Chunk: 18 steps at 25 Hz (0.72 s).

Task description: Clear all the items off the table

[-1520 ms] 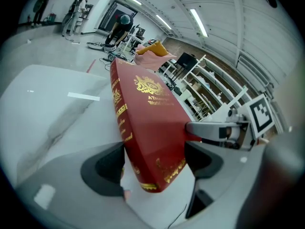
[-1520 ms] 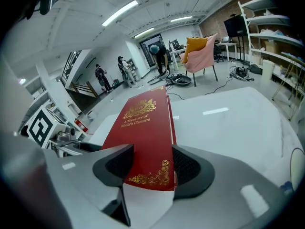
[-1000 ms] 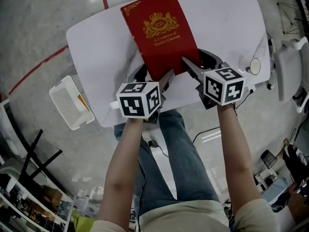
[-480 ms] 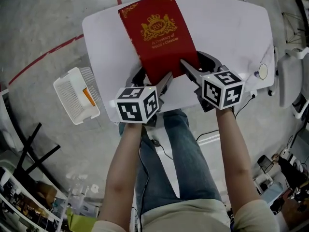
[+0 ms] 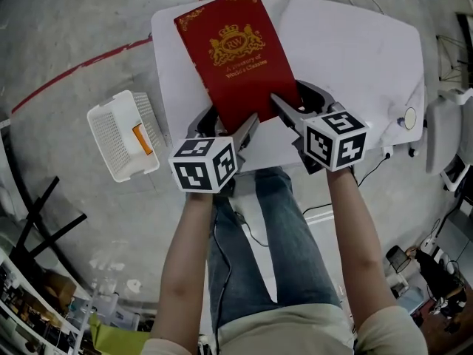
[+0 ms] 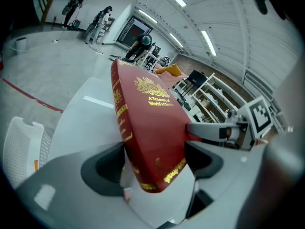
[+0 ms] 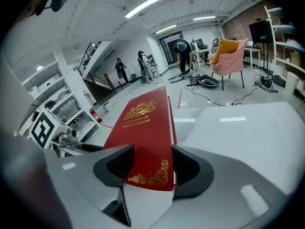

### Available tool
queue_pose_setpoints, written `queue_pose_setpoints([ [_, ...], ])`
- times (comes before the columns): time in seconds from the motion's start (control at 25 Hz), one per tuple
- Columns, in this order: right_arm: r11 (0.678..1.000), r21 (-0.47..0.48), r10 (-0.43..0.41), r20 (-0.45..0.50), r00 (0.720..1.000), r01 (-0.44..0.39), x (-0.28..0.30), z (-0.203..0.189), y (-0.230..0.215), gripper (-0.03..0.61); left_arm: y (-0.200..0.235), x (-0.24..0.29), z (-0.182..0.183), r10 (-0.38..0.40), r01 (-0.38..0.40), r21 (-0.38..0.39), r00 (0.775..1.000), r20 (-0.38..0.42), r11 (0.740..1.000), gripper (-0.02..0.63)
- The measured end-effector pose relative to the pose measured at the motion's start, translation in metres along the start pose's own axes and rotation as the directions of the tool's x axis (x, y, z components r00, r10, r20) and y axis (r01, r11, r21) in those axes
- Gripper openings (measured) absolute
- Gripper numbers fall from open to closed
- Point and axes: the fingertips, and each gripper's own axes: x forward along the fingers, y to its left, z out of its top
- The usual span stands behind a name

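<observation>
Head view: the carry-off step is in hand. A large red book (image 5: 233, 58) is held in the air above the white counter (image 5: 347, 58), gripped at its near end by both tools. The left tongs (image 5: 228, 128) are clenched on the near corner at the spine side. The right tongs (image 5: 295, 102) are clenched on the other near corner, with the pads pressing the cover and underside in both gripper views.

The book's long axis runs away from the person and leans a little towards the far left. The far end juts past the counter's far edge as seen from above. The cover faces up, with the gold crest and title reading from the person's side and the spine along the left.

To my eye the next move calls for both hands to travel together, level and in step, so the heavy far end does not sag or twist. The likely target is off to the left, where a white basket (image 5: 122, 135) sits on the floor.
</observation>
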Motion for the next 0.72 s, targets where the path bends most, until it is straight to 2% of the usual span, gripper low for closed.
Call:
queue_pose_setpoints([
  [0.16,0.999,-0.040,0.022,-0.014,1.000,-0.023,0.039,0.002,0.096,0.244,0.073,-0.071,-0.004,0.018,-0.017,-0.030,0.999,0.032,0.999,0.394],
  [0.24,0.998,-0.051,0.035,-0.018,0.999,-0.036,0.056,0.003,0.129,0.244,0.102,-0.095,-0.005,0.030,-0.028,-0.039,0.999,0.044,0.999,0.394],
  [0.72,0.989,-0.091,0.111,-0.041,0.993,-0.115,0.064,0.007,0.121,0.242,0.099,-0.089,-0.004,0.097,-0.090,-0.092,0.992,0.084,0.992,0.394],
])
